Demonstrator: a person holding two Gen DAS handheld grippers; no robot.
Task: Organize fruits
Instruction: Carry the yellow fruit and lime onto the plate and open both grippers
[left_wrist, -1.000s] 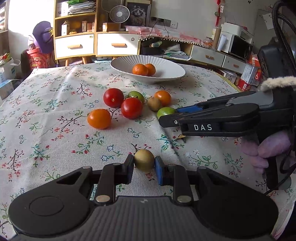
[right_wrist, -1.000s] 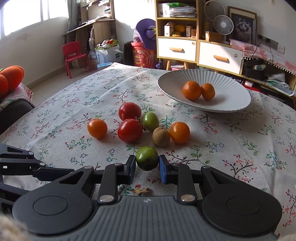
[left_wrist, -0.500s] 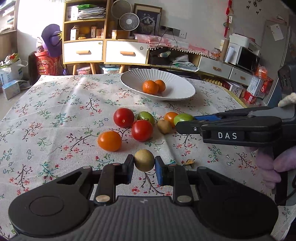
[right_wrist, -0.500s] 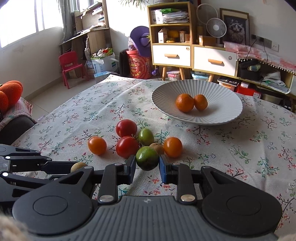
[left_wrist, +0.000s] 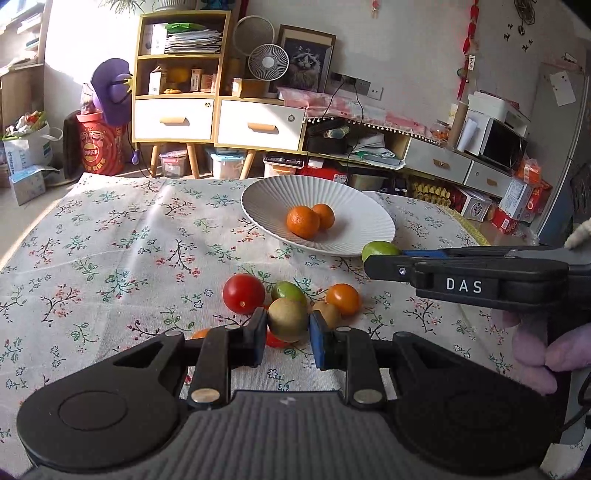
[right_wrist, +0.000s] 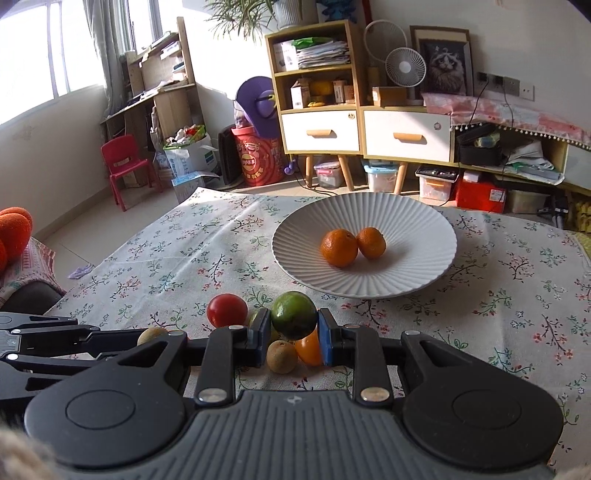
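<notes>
Fruit fills both views, and we start with the left wrist one: our left tongs (left_wrist: 288, 326) are clamped on a brownish kiwi (left_wrist: 287, 319), held above the floral cloth of the worktop (left_wrist: 110, 251). Past it lie a red tomato (left_wrist: 243, 294), a green lime (left_wrist: 289, 291), a 2nd small kiwi (left_wrist: 328, 314) and an orange tomato (left_wrist: 342, 298), all close together. The white ribbed bowl (left_wrist: 369, 218) sits farther back with 2 mandarins (left_wrist: 309, 220) touching each other inside. Our right tongs (left_wrist: 384, 254) cross in from the side, carrying a green fruit at the tip near the bowl's rim; the only writing we can read is "DAS" on their black body. We judge the kiwi light, firm but bruisable, its fuzzy skin giving decent grip, so a pinch across its widest middle suits it. In the right wrist view, our right tongs (right_wrist: 293, 326) are closed on a dark green lime (right_wrist: 294, 314), lifted above a kiwi (right_wrist: 281, 356) and an orange tomato (right_wrist: 308, 348), with the bowl (right_wrist: 424, 221) just ahead. The lime looks smooth and round, likely to slip, so we would keep the pads centred on its equator.
</notes>
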